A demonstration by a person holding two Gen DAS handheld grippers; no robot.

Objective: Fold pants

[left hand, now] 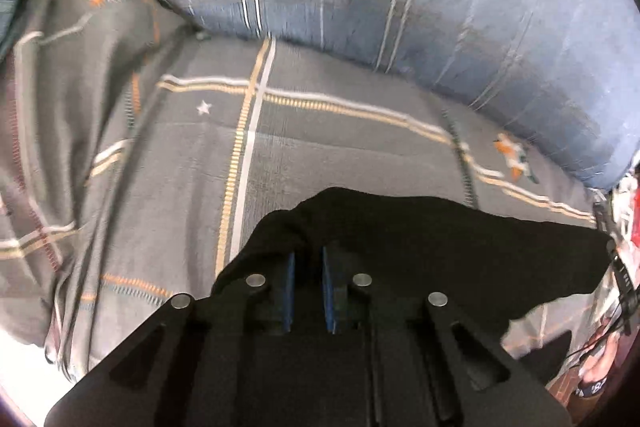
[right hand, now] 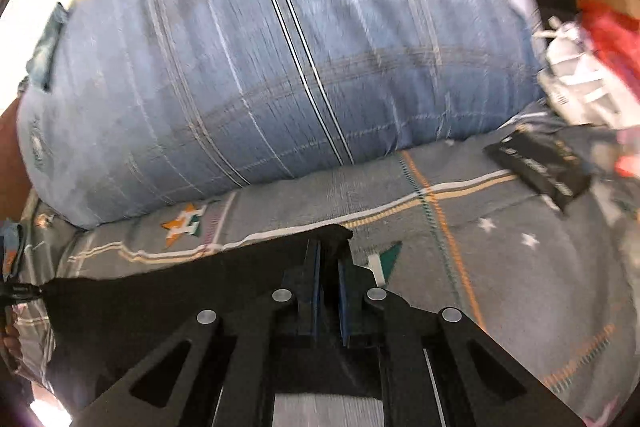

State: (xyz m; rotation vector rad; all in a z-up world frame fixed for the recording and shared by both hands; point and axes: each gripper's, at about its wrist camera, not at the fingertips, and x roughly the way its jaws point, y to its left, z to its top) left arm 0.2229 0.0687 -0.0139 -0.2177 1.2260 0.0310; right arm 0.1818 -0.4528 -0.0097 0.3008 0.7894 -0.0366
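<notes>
Grey plaid bedsheet (left hand: 340, 155) beneath blue striped pillow (right hand: 260, 67).

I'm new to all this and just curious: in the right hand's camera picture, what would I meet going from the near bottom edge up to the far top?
Right gripper, shut on the black pants → grey patterned bedsheet with a star emblem → big blue striped pillow.

Left hand-held gripper (left hand: 308, 267) points steeply downward, jaws clamped on black pants (left hand: 440, 247); right hand-held gripper (right hand: 329, 267) angles down, likewise clamped.
</notes>
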